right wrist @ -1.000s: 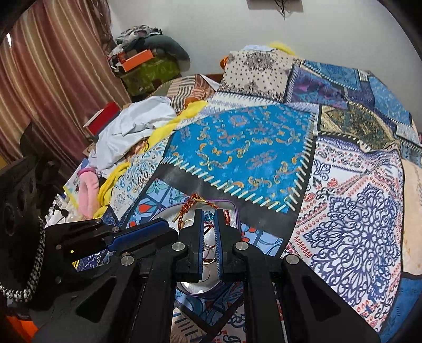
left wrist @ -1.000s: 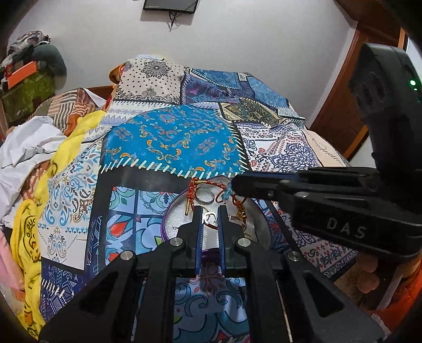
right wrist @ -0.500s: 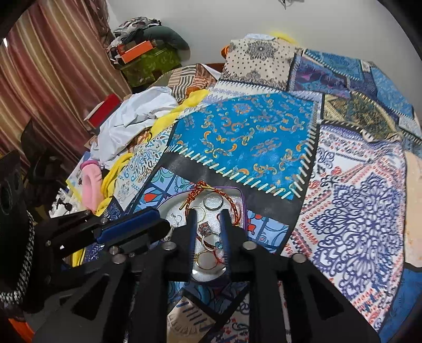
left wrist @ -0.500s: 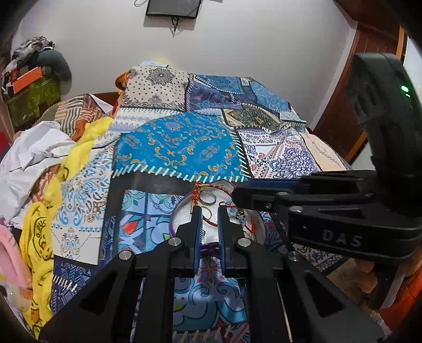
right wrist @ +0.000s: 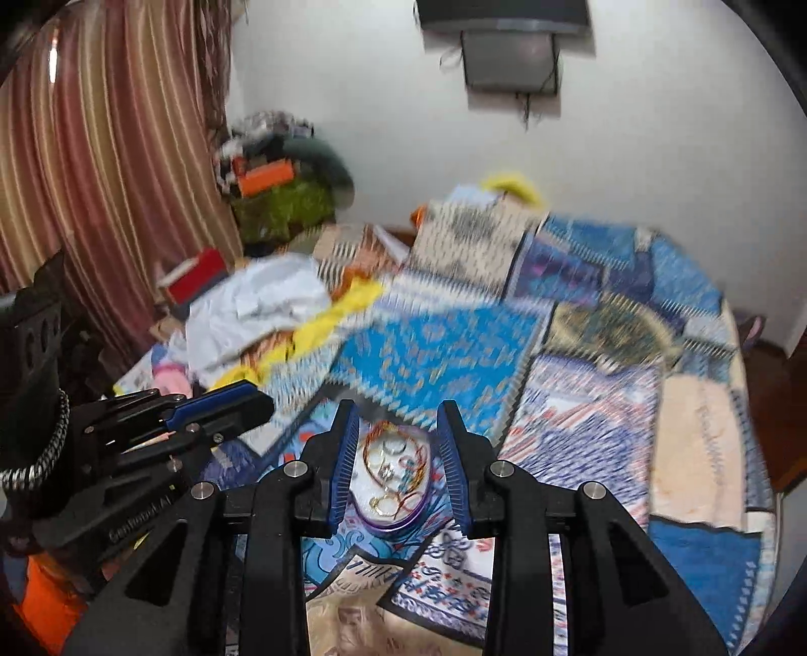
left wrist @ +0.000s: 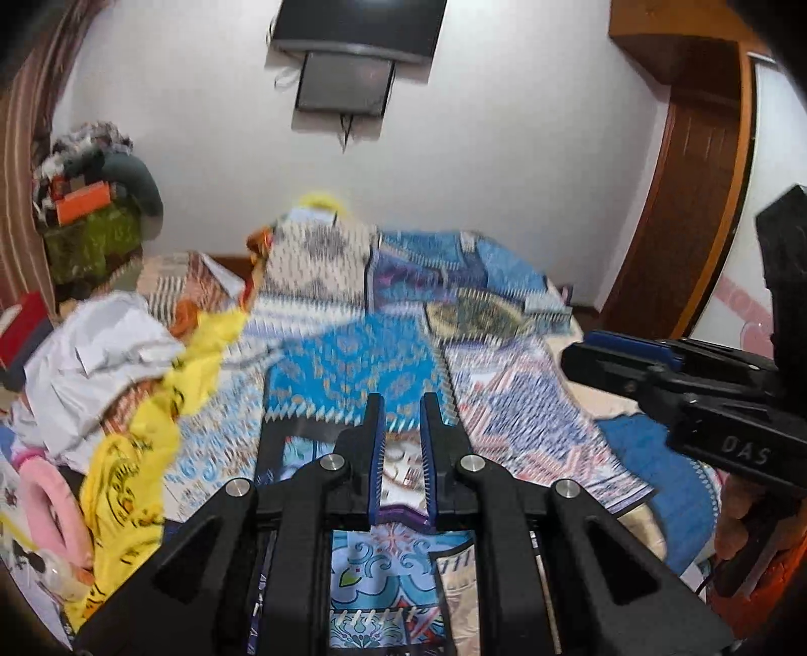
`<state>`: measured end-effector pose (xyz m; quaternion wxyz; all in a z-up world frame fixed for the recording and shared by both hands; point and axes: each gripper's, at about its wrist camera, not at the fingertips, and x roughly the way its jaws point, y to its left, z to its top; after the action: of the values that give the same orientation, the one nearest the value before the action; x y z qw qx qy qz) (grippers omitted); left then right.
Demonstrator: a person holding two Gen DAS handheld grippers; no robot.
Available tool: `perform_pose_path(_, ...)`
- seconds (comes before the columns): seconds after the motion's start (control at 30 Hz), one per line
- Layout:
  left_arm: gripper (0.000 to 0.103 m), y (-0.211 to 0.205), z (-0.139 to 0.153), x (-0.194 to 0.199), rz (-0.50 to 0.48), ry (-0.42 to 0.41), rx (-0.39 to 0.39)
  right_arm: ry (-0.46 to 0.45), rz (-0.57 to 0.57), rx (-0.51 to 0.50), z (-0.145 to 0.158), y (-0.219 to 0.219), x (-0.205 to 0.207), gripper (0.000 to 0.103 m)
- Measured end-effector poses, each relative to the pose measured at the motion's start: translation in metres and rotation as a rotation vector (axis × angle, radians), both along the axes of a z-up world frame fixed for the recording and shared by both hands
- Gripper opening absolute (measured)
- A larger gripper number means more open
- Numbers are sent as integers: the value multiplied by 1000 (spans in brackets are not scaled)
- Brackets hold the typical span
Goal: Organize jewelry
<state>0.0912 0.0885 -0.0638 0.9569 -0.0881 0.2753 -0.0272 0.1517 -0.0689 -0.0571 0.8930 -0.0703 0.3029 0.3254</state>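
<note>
Plainly, both views are smeared by motion, so the bed's patchwork bedspread (right wrist: 434,348) reads as streaked blue, white and orange blocks with little clean detail. Left tongs (left wrist: 402,408): the two blue-padded fingers stand almost pressed together with only a thin slit between them and nothing caught in it. Right tongs (right wrist: 398,419): spread apart, their jaws having just been opening, and empty — between them, lower on the bedspread, lies a round purple-rimmed tray (right wrist: 391,522) with the jewelry (right wrist: 396,461) in it, a tangle of red-orange cord, gold rings and small bits too blurred to tell apart. From the left wrist the tray is mostly hidden behind the fingers; only a pale sliver shows through the slit. Heaped clothes (right wrist: 252,308) (white and yellow) sit at the bed's far left edge, and a dark wall screen (left wrist: 353,30) is cut off by the top of both views.
</note>
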Motion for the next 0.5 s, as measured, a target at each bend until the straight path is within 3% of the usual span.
perform_pose_path(0.13, 16, -12, 34, -30, 28, -106, 49, -127, -27, 65, 36, -20, -33, 35)
perform_pose_path(0.23, 25, -20, 63, -60, 50, -206, 66, -227, -44, 114, 60, -33, -61, 36)
perform_pose_path(0.37, 45, -27, 90, -97, 83, -316, 77, -347, -68, 174, 84, -49, -100, 37)
perform_pose_path(0.5, 63, -32, 108, -132, 129, -409, 84, -422, -95, 212, 92, -57, -124, 60)
